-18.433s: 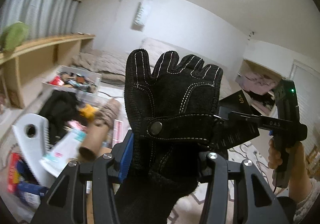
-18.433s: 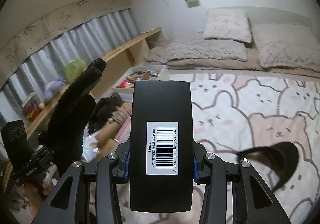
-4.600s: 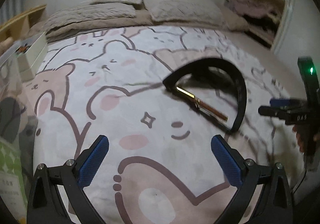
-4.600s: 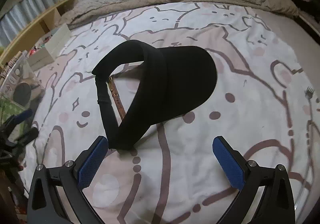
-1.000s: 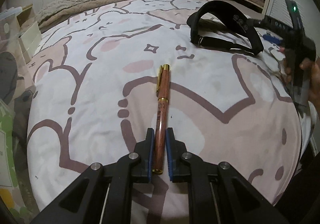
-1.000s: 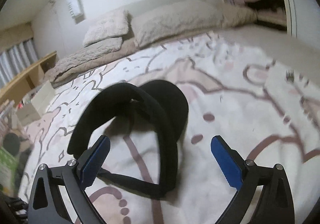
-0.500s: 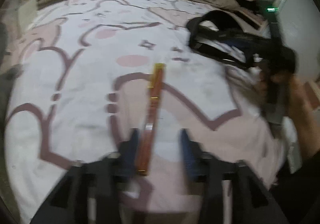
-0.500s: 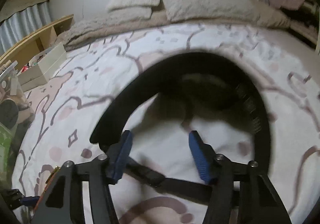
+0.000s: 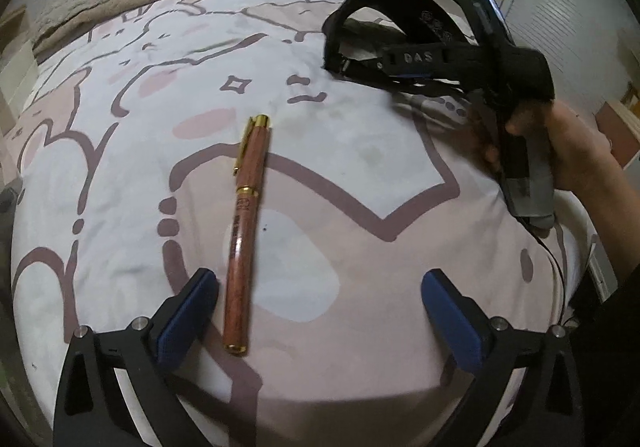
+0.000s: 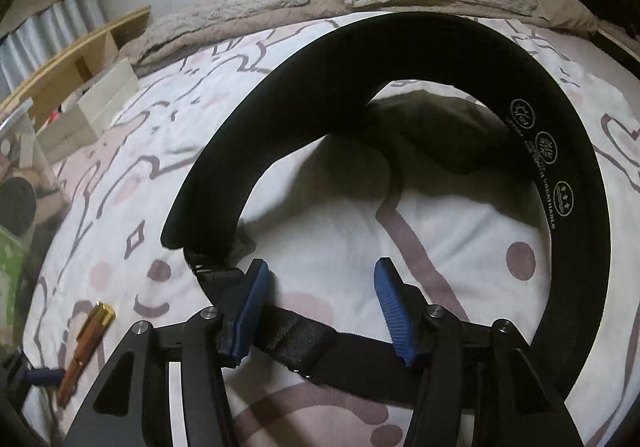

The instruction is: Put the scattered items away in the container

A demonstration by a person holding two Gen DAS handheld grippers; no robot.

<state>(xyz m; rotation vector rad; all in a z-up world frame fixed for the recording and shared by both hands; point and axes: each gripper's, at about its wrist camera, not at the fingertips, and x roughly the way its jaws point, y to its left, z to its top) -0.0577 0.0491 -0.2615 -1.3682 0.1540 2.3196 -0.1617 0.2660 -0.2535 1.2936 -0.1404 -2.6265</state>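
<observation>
Jaws opening, left gripper (image 9: 320, 307); wooden gold-trimmed pen (image 9: 244, 231) between, loose.

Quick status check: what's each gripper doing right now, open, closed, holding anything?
Left gripper: jaws opening wide, holding nothing; the pen lies loose beside its left finger.
Right gripper: half open, straddling the black visor strap, not clamped.

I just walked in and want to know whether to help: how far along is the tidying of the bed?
Done: nothing visible.

In hand: the right gripper straddles the black fabric visor's strap, pads not pressing it.

Left: the brown wooden pen with gold trim lies loose on the bear-print bedspread between the left gripper's opening jaws.
</observation>
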